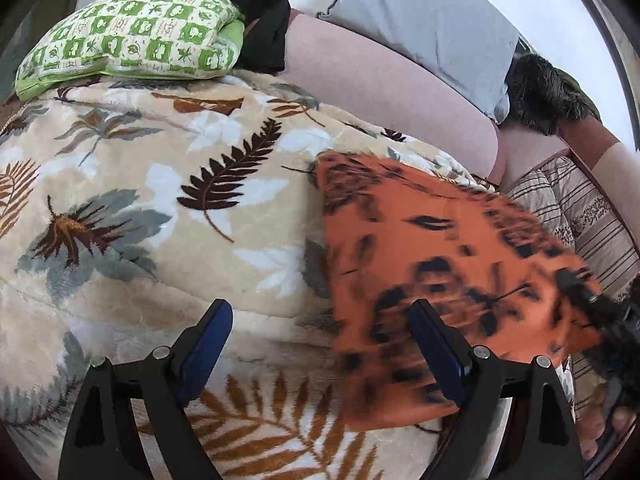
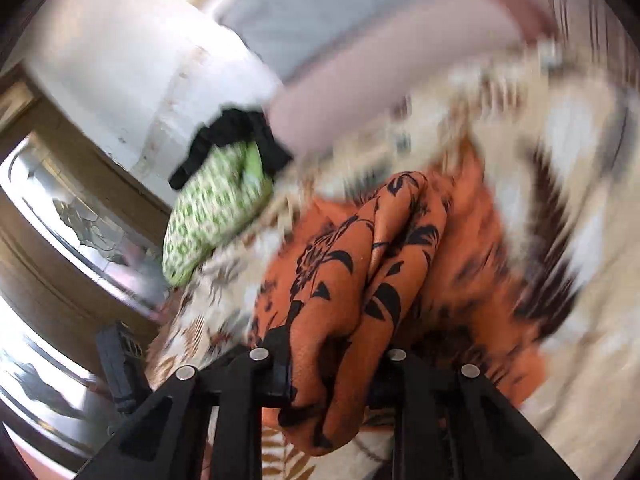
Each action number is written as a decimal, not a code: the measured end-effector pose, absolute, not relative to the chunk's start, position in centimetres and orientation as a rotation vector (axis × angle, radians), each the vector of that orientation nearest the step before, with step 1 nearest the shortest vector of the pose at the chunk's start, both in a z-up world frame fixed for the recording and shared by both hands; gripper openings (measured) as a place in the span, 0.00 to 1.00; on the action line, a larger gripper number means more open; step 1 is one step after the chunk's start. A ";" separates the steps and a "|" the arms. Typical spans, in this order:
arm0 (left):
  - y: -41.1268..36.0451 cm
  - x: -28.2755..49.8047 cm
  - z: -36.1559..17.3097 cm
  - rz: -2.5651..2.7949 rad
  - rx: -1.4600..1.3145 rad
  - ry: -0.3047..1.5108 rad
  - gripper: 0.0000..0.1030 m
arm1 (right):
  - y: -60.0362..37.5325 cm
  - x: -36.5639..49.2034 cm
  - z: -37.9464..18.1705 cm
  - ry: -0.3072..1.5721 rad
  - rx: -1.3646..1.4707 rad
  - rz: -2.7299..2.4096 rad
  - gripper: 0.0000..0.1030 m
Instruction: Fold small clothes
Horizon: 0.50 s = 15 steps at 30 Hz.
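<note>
An orange garment with black leaf print [image 1: 432, 256] hangs stretched and motion-blurred over the right side of the leaf-patterned blanket [image 1: 160, 208]. My left gripper [image 1: 320, 344] is open and empty, low over the blanket, with the garment's left edge behind its right finger. My right gripper [image 2: 332, 364] is shut on a bunched fold of the orange garment [image 2: 360, 280] and holds it above the blanket [image 2: 580, 208]. The right gripper also shows at the right edge of the left wrist view [image 1: 600, 304], gripping the cloth's corner.
A green-and-white patterned pillow [image 1: 132, 36] and black clothing [image 1: 260, 12] lie at the far left of the bed. A grey pillow [image 1: 432, 28] and a dark furry item [image 1: 548, 96] rest against the pink backrest [image 1: 380, 92]. A striped cushion [image 1: 576, 216] lies at right.
</note>
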<state>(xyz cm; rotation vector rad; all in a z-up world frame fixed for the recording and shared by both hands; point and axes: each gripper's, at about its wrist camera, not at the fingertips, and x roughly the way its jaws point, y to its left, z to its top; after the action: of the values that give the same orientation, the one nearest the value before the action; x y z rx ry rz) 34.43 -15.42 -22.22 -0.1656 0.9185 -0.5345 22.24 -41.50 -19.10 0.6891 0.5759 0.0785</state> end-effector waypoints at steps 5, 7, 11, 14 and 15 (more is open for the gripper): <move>-17.6 34.0 -23.7 -0.500 -0.043 0.938 0.88 | -45.2 22.0 -21.8 0.668 0.722 0.021 0.25; -17.8 34.1 -23.9 -0.501 -0.033 0.948 0.88 | -46.7 23.3 -26.9 0.828 0.904 0.021 0.27; -17.8 34.3 -23.9 -0.493 -0.029 0.957 0.88 | -47.7 22.9 -25.8 0.769 0.900 -0.055 0.55; -17.9 34.3 -24.0 -0.497 -0.015 0.958 0.88 | -48.1 21.0 -22.1 0.635 0.758 -0.221 0.68; -17.9 34.3 -24.0 -0.497 -0.012 0.959 0.88 | -48.6 20.2 -21.2 0.577 0.770 -0.262 0.68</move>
<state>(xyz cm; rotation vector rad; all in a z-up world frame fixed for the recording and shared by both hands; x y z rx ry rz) 34.26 -17.91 -23.99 -0.0120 0.9592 -0.4973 20.16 -48.59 -21.25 0.7700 0.5766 -0.2622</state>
